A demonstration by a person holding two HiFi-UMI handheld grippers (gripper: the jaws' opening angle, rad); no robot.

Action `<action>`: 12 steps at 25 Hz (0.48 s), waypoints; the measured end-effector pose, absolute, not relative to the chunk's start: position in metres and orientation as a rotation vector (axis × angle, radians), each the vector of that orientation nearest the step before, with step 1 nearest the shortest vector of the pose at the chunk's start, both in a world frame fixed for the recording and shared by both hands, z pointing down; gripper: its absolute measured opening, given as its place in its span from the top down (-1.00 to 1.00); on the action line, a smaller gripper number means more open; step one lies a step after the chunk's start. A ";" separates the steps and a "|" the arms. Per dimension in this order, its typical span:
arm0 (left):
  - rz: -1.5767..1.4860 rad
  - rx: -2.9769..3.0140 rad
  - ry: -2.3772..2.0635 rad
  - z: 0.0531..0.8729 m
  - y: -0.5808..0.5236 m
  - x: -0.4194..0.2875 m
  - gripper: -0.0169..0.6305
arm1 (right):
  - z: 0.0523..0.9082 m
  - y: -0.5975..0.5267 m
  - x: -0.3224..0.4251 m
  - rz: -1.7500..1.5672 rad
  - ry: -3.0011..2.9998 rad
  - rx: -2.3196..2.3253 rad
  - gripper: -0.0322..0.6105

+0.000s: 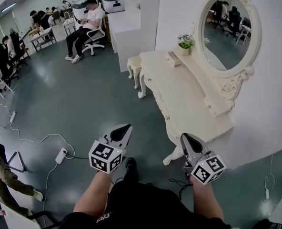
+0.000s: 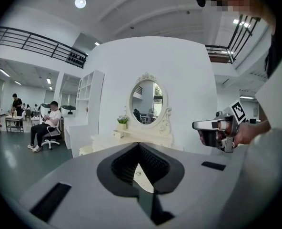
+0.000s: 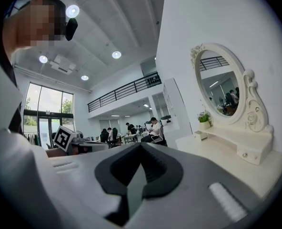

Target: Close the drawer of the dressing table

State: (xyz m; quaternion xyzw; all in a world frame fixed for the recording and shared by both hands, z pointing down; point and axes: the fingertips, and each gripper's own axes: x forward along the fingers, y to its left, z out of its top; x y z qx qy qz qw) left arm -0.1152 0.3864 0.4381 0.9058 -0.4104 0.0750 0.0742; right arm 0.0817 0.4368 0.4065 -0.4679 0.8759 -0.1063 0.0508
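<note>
The cream dressing table (image 1: 179, 92) stands against the right wall under an oval mirror (image 1: 229, 30). Small knobs run along its front (image 1: 166, 114), and I cannot tell whether a drawer stands out. A potted plant (image 1: 185, 42) and a small box sit on top. My left gripper (image 1: 126, 127) hangs shut and empty over the floor, left of the table's near leg. Just before the table's near corner, my right gripper (image 1: 183, 137) is also shut with nothing in it. The left gripper view shows the table (image 2: 131, 138) straight ahead beyond touching jaws (image 2: 139, 144). The right gripper view has the table (image 3: 226, 151) at its right.
A cream stool (image 1: 134, 66) stands at the table's far end beside a tall white shelf unit (image 1: 134, 25). A seated person (image 1: 86, 25) is on an office chair farther back. A power strip (image 1: 61, 155) and cables lie on the grey floor to the left.
</note>
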 end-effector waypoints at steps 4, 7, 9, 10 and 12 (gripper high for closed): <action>0.205 2.710 -1.204 0.439 0.355 -0.123 0.93 | 0.407 0.406 0.072 -0.336 2.681 -1.438 0.87; 0.184 2.707 -1.184 0.437 0.323 -0.132 0.93 | 0.406 0.375 0.062 -0.351 2.679 -1.444 0.87; 0.168 2.716 -1.179 0.433 0.297 -0.141 0.93 | 0.404 0.350 0.053 -0.352 2.686 -1.450 0.87; 0.163 2.720 -1.180 0.431 0.283 -0.147 0.93 | 0.403 0.337 0.048 -0.346 2.692 -1.455 0.87; 0.159 2.719 -1.185 0.430 0.255 -0.161 0.93 | 0.399 0.310 0.036 -0.328 2.700 -1.463 0.87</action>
